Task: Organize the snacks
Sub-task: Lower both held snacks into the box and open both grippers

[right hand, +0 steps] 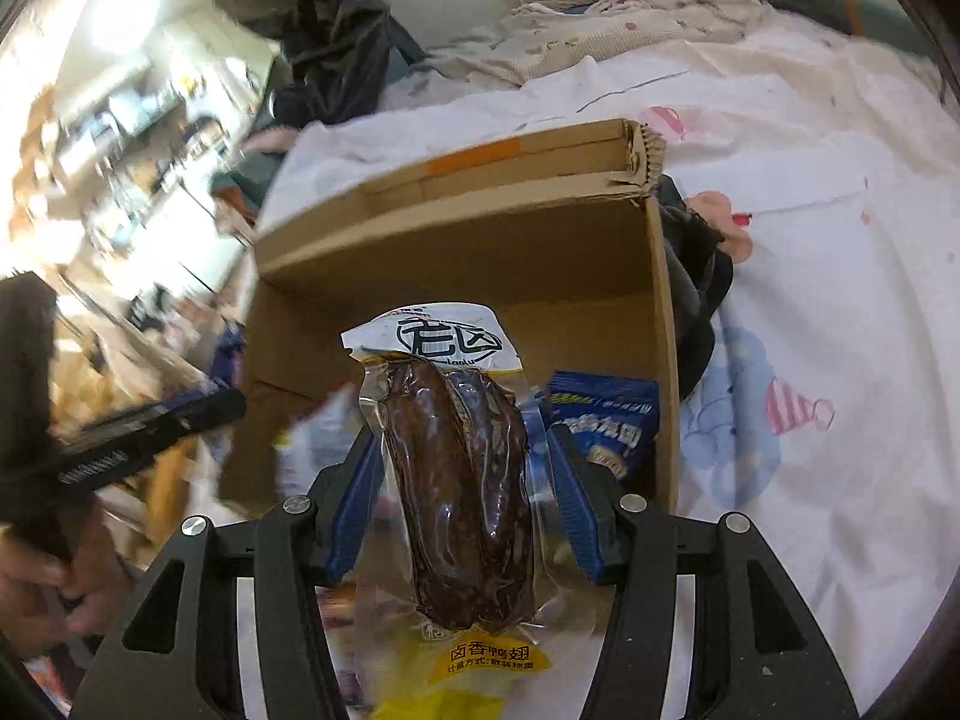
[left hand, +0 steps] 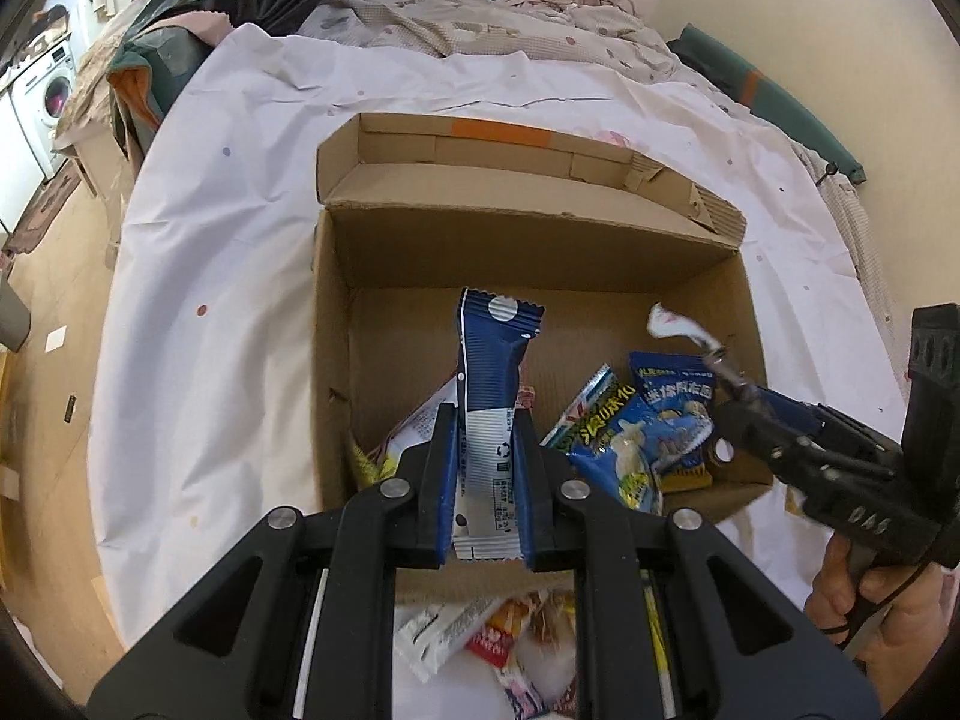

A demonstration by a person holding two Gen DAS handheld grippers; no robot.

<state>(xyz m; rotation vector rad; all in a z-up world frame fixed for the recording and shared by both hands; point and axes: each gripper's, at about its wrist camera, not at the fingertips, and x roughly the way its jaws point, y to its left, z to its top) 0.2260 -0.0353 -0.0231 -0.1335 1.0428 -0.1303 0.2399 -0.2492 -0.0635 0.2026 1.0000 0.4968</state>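
Left wrist view: the left claw (left hand: 485,438) is clamped on a blue snack bar (left hand: 489,372) above the cardboard box (left hand: 540,252); the right claw (right hand: 465,468) is clamped on a duck wing packet (right hand: 462,480).

The cardboard box (left hand: 540,252) stands open on top, its flap (left hand: 516,150) folded back at the far side, so entry from above is clear. The far half of its floor lies bare. Blue snack packets (left hand: 654,426) crowd the near right corner. The right gripper (left hand: 729,381) reaches in over the right wall. White bedsheet (left hand: 228,312) left of the box lies free.
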